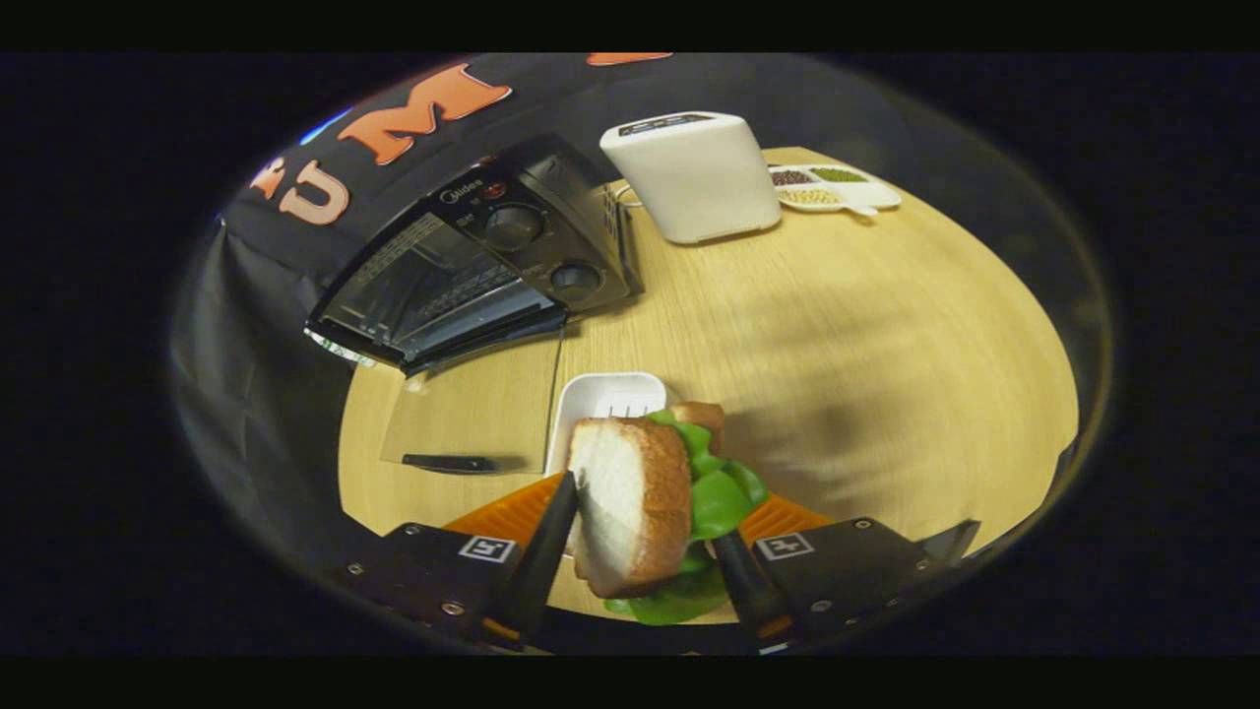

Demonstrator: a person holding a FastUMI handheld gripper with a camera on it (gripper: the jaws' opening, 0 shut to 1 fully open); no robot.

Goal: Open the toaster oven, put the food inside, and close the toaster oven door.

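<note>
My gripper (645,537) is clamped on the sandwich (650,502) (bread, green lettuce), held above the white dish (605,396) on the table (886,345); toaster oven (482,266) beyond, door dropped open.

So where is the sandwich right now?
In the gripper view the sandwich sits clamped between the gripper fingers, lifted just in front of the white tray, with the open toaster oven beyond.
</note>
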